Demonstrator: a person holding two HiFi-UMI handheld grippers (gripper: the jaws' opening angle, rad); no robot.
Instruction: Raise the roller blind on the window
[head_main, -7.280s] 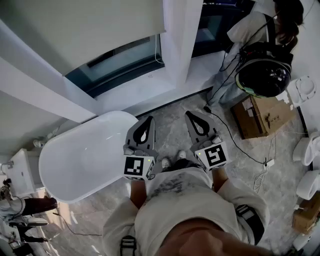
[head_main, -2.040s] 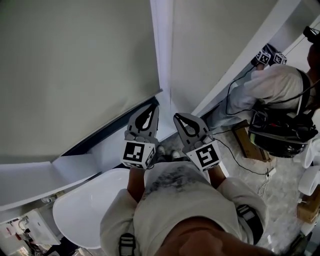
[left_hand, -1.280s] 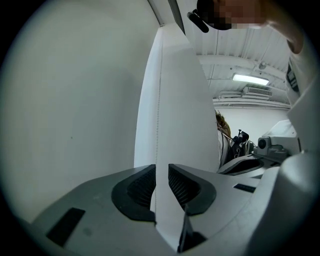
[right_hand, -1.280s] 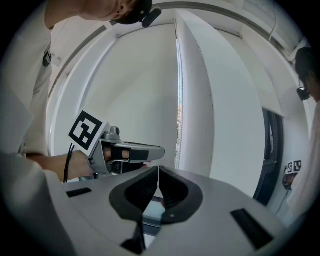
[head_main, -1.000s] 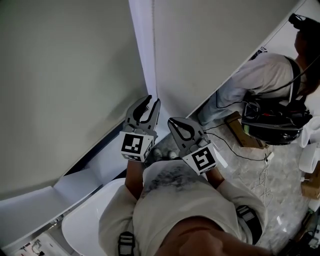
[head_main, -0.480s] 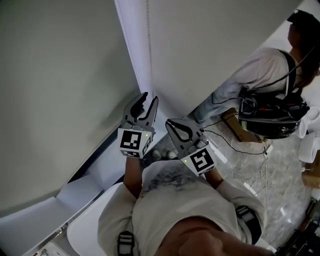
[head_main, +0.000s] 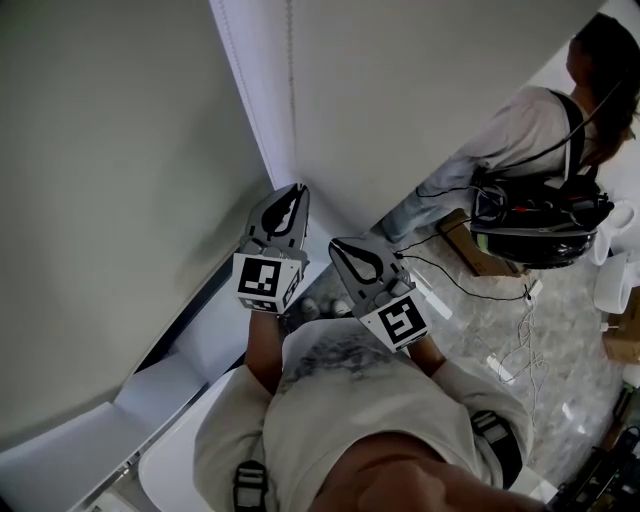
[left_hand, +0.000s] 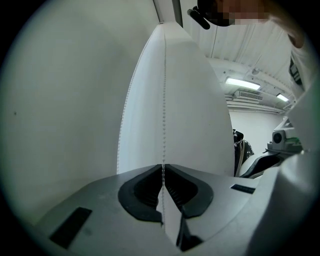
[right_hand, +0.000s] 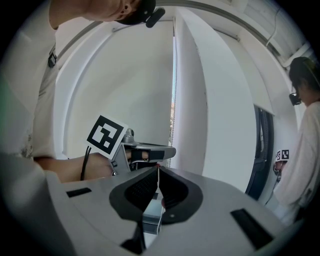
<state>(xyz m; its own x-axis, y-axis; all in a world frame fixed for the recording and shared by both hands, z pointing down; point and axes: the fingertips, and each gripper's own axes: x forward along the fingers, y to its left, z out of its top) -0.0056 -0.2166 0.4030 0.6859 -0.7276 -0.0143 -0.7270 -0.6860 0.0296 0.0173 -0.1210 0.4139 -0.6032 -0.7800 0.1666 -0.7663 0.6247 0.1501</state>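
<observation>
Left gripper (left_hand: 163, 167) jaws clamping bead chain (left_hand: 164, 100), right gripper (right_hand: 158, 168) closed, perhaps on it too

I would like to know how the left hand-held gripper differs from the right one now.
The left hand-held gripper is shut on the chain; the right hand-held gripper is shut with no beads seen between its jaws. The left reaches forward to the blind; the right sits just behind it. Both point towards the blind with jaws together.

Blinds (head_main: 120, 150) wall both sides of the white post (head_main: 255, 80), its bead chain (left_hand: 164, 100) in front. Rightward, cables (head_main: 460, 278) and a person (head_main: 520, 120) crowd the floor (head_main: 470, 345).
</observation>
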